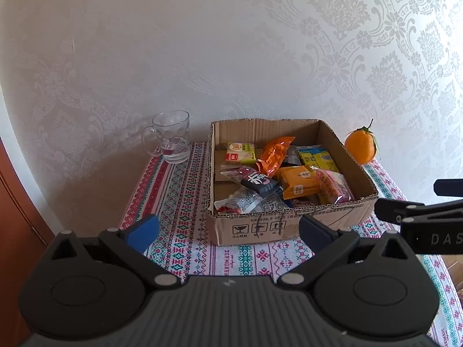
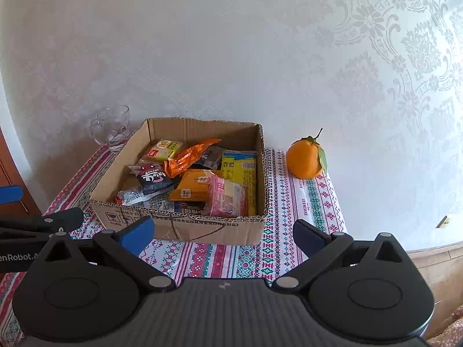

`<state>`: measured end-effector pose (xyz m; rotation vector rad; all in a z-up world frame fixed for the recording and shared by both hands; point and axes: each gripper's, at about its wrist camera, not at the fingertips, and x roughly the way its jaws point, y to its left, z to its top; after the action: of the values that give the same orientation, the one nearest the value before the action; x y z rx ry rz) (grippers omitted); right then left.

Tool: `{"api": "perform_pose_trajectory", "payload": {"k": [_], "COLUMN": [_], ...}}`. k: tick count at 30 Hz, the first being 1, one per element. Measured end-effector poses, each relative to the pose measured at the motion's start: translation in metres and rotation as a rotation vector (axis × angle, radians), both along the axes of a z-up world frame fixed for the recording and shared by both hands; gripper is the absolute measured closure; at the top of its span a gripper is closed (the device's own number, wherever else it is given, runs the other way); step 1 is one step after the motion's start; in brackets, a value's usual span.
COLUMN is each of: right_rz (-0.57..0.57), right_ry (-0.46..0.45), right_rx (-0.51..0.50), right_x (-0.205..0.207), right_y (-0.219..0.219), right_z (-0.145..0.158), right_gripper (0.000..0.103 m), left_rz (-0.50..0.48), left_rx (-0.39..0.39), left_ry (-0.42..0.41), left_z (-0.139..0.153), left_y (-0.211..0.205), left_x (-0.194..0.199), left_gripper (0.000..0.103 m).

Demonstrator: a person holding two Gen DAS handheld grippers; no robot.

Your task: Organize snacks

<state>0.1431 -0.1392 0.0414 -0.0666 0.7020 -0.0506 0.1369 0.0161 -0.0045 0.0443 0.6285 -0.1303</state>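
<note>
Both grippers, left [image 1: 228, 232] and right [image 2: 222, 235], gaping empty before the box [image 1: 289, 225]; could easily snag crinkly, overlapping packets [image 1: 289, 173].

Both wrist cams look fwd, near, at shared snack box [image 1: 292, 170]; left cam sits further left.

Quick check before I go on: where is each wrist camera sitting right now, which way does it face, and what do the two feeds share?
Left wrist: on the left gripper, facing the wall across the cardboard box; its own open blue-padded fingers show, with the right gripper entering at the right edge.
Right wrist: on the right gripper, further right, same heading; its own open fingers show, with the left gripper at the left edge.
Shared: the box of snacks, glass mug, orange, patterned tablecloth.
</note>
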Motion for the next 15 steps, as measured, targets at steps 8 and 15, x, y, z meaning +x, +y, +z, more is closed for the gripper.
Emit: {"api": "perform_pose_trajectory", "payload": {"k": [8,15], "right_rz": [-0.003,-0.008], "right_ry": [0.003,0.007], "right_rx": [0.01,0.02], "right_x": [-0.0007,-0.0008], "right_y": [-0.001,-0.0021], "right_z": [-0.0008,-0.0016], "right_gripper": [0.0,0.0], "left_rz": [0.003,0.005], "left_rx": [0.005,0.007], "left_ry": [0.002,0.003], "left_z": [0.0004,0.0019], "left_y": [-0.001,-0.0021], "left_x": [-0.0002,-0.0005], "left_gripper": [0.0,0.0]}}
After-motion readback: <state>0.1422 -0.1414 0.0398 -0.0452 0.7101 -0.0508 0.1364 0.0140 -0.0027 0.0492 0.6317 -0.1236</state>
